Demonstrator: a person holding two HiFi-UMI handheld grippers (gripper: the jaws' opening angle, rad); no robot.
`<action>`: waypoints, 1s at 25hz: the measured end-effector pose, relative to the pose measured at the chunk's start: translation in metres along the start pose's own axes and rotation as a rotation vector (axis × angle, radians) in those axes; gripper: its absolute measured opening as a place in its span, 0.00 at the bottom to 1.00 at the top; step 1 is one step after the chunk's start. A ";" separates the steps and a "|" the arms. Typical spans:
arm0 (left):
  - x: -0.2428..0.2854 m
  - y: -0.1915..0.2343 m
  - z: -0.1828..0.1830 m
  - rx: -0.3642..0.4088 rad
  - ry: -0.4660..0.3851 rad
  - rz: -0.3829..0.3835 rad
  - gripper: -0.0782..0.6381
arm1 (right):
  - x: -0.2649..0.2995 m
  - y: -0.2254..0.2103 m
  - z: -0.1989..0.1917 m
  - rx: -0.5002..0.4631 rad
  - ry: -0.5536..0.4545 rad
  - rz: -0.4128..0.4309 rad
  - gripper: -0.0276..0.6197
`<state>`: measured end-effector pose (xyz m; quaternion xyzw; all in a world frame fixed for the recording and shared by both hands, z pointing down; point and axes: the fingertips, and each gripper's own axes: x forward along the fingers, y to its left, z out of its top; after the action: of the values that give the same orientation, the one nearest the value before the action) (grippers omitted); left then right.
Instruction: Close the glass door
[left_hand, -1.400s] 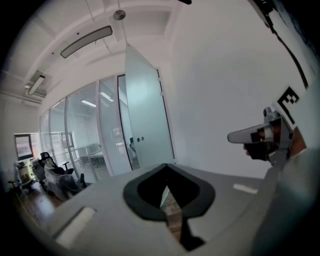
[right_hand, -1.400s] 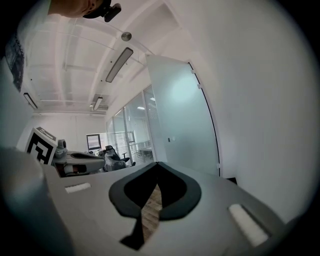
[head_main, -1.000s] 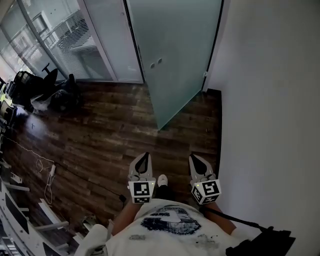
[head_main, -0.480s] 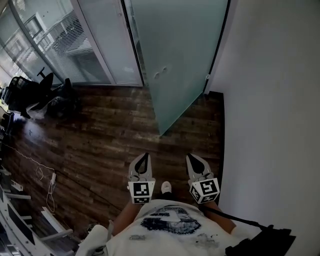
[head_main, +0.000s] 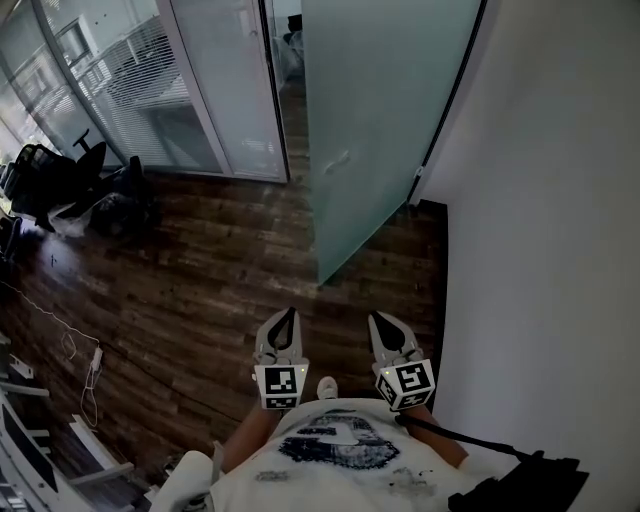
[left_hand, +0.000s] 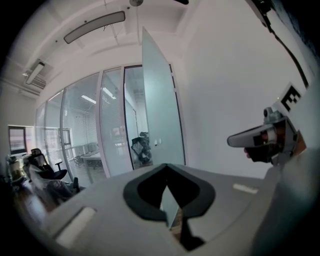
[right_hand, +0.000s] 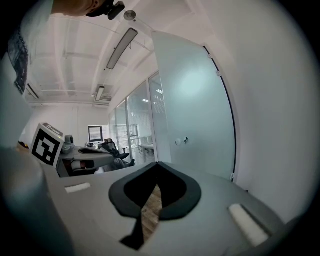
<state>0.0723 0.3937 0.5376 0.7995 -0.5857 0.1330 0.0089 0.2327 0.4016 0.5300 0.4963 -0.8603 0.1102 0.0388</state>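
A frosted glass door (head_main: 385, 110) stands open, swung out at an angle from its hinge side by the white wall; its small handle (head_main: 337, 160) is on the near face. The door (left_hand: 159, 115) shows ahead in the left gripper view, and larger (right_hand: 195, 110) with its handle (right_hand: 182, 141) in the right gripper view. My left gripper (head_main: 290, 312) and right gripper (head_main: 377, 317) are held side by side in front of the person's body, pointing at the door and well short of it. Both are shut and empty: left (left_hand: 166, 166), right (right_hand: 157, 164).
The white wall (head_main: 540, 200) runs close along the right. Left of the doorway (head_main: 285, 60) is a glass partition (head_main: 215, 90) with blinds. Office chairs (head_main: 70, 180) and cables (head_main: 85, 365) lie on the dark wooden floor (head_main: 200, 290) at the left.
The person has stepped forward: the door now looks larger and nearer. Both grippers have travelled along, still side by side and shut.
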 end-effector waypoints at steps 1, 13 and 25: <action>0.002 0.002 0.001 -0.003 -0.001 0.000 0.11 | 0.001 0.000 0.002 -0.004 -0.001 -0.004 0.05; 0.047 0.003 0.010 -0.004 0.007 -0.004 0.11 | 0.038 -0.040 0.007 0.010 0.014 -0.018 0.05; 0.134 0.040 0.036 0.001 0.023 0.080 0.11 | 0.144 -0.077 0.037 -0.002 0.008 0.095 0.05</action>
<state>0.0792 0.2500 0.5273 0.7739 -0.6169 0.1428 0.0100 0.2284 0.2343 0.5310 0.4542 -0.8829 0.1131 0.0374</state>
